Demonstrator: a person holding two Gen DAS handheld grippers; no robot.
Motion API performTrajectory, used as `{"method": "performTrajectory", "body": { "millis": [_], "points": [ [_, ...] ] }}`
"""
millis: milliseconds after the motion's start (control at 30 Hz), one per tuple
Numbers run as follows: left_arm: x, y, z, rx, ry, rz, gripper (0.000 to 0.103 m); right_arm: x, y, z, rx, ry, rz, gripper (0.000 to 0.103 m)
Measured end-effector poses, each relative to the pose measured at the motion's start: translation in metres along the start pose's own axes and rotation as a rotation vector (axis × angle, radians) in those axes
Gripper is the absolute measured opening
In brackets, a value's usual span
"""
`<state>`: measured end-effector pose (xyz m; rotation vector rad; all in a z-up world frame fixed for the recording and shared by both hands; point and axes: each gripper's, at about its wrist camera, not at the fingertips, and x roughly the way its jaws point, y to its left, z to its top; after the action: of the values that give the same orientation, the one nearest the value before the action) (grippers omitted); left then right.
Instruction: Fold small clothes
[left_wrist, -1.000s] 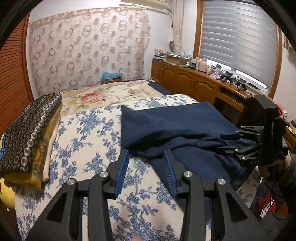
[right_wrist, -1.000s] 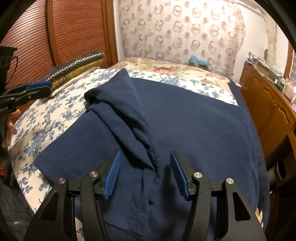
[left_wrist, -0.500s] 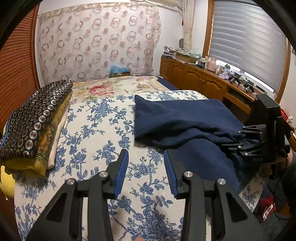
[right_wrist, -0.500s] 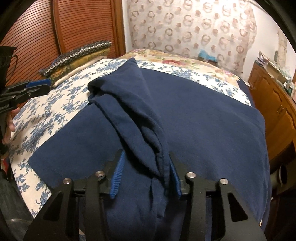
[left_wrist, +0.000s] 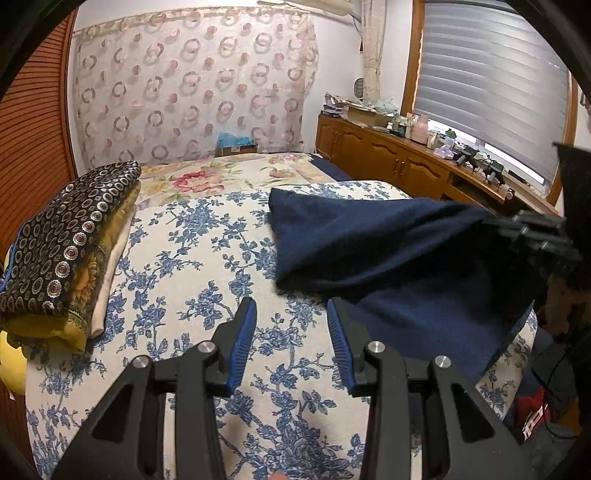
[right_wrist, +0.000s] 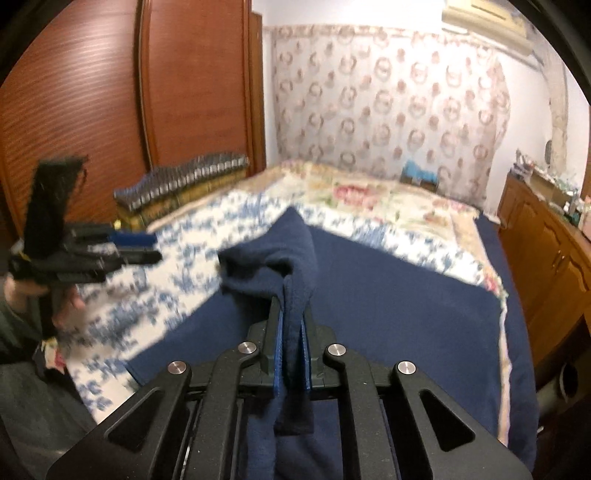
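your right tool (right_wrist: 291, 332) is clamped on a raised fold of the dark navy cloth garment (right_wrist: 388, 314) lying on the blue-floral bed cover (left_wrist: 184, 295). only your left view shows the left tool (left_wrist: 291, 332) spread wide and empty above the cover, beside the garment's edge.

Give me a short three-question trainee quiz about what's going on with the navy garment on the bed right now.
1. True or false: the right hand-held gripper is shut on the navy garment.
2. The left hand-held gripper is: A) open above the floral bedspread, B) shut on the garment, C) shut on the folded patterned blanket.
3. Fill in: the folded patterned blanket lies at the bedspread's ____ edge in the left wrist view.

Key: 1 true; 2 A; 3 left.
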<state>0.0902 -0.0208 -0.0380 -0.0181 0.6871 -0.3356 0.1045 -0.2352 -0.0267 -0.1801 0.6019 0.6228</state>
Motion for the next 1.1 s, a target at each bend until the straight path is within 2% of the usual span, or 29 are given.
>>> {"method": "performTrajectory", "body": {
  "millis": [133,267,367,500,567,633,833,1100],
  "points": [
    [-0.002,-0.006,0.001,0.008,-0.006,-0.013,0.038,-0.03,-0.015,0.007,0.01,-0.036,-0.049,0.005],
    [-0.006,-0.014,0.003,0.019,-0.015,-0.031,0.038,-0.053,-0.043,-0.007,0.049,-0.021,-0.145,0.006],
    [-0.006,-0.022,0.005,0.027,-0.019,-0.045,0.038,-0.048,-0.076,-0.036,0.117,0.074,-0.205,0.006],
    [-0.004,-0.03,0.006,0.046,-0.017,-0.053,0.038,-0.034,-0.096,-0.069,0.155,0.172,-0.294,0.021],
    [-0.003,-0.033,0.006,0.052,-0.014,-0.053,0.038,-0.035,-0.1,-0.072,0.178,0.17,-0.294,0.039],
    [-0.003,-0.035,0.006,0.056,-0.012,-0.052,0.038,-0.039,-0.099,-0.068,0.179,0.143,-0.291,0.047],
    [-0.002,-0.037,0.005,0.058,-0.011,-0.051,0.038,-0.028,-0.08,-0.041,0.109,0.097,-0.234,0.052],
    [0.0,-0.038,0.004,0.068,-0.01,-0.042,0.039,0.023,-0.061,-0.013,0.06,0.126,-0.15,0.052]
  ]
}}
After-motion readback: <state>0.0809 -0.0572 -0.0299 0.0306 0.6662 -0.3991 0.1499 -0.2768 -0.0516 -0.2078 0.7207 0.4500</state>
